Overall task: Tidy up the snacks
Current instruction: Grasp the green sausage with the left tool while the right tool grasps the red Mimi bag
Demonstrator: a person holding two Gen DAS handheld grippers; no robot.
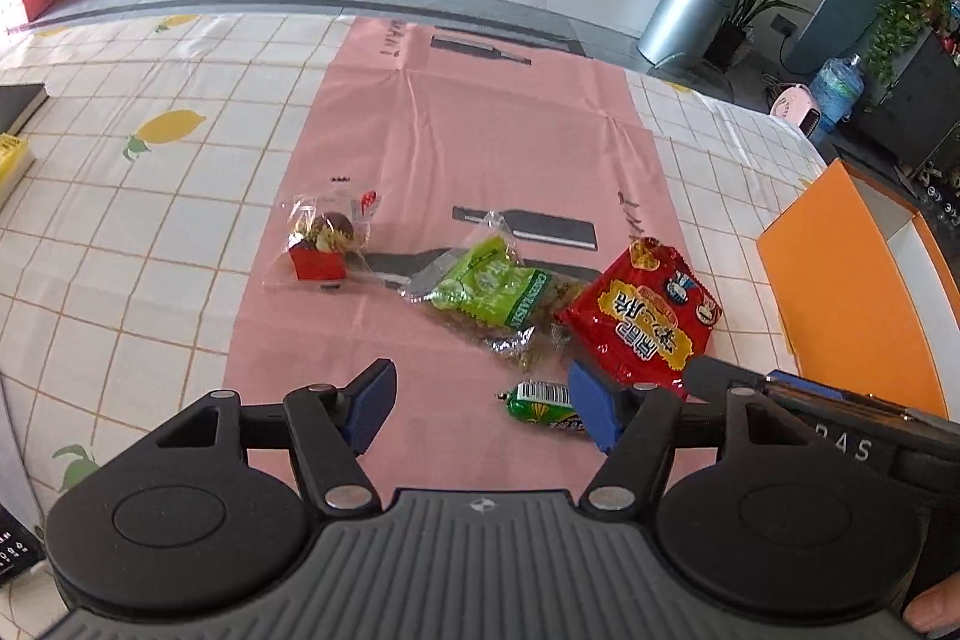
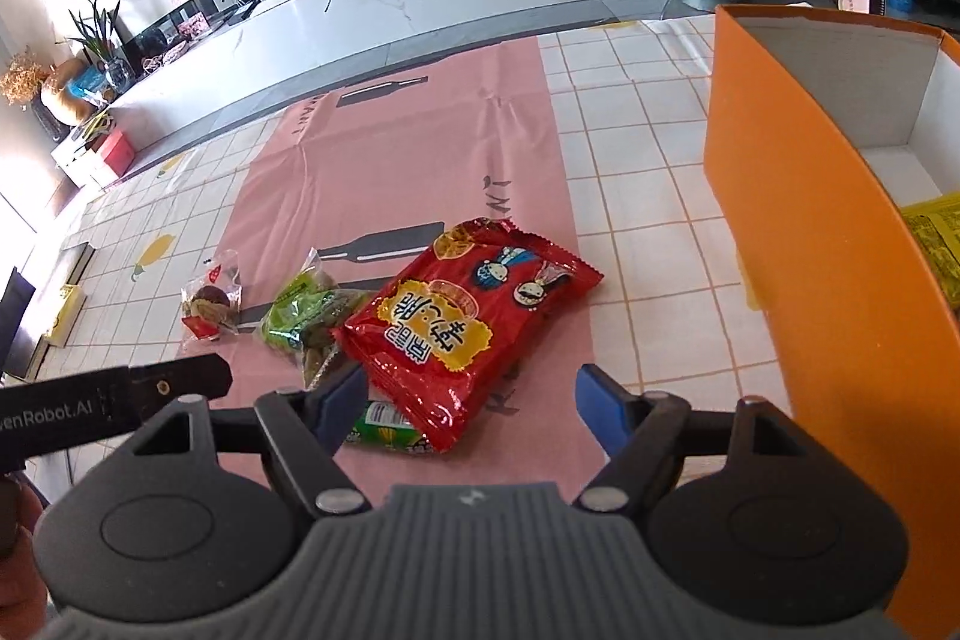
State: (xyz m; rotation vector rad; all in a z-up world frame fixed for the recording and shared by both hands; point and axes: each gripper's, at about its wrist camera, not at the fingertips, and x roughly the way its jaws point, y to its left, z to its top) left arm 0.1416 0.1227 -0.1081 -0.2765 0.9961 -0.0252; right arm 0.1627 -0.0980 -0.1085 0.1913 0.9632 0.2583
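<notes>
Both wide open, empty: left tool [image 1: 480, 403], right tool [image 2: 471, 403]. Red packet [image 2: 456, 322] at 12 o'clock: probably light, crinkly, slippery; best pinched at crimped edge.

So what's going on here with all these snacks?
A person holds tongs in each hand, sorting snacks into an orange box. Both the left tongs and right tongs are open and empty, above the pink mat. Four packets, including a red one, lie there; a yellow one is boxed.
</notes>
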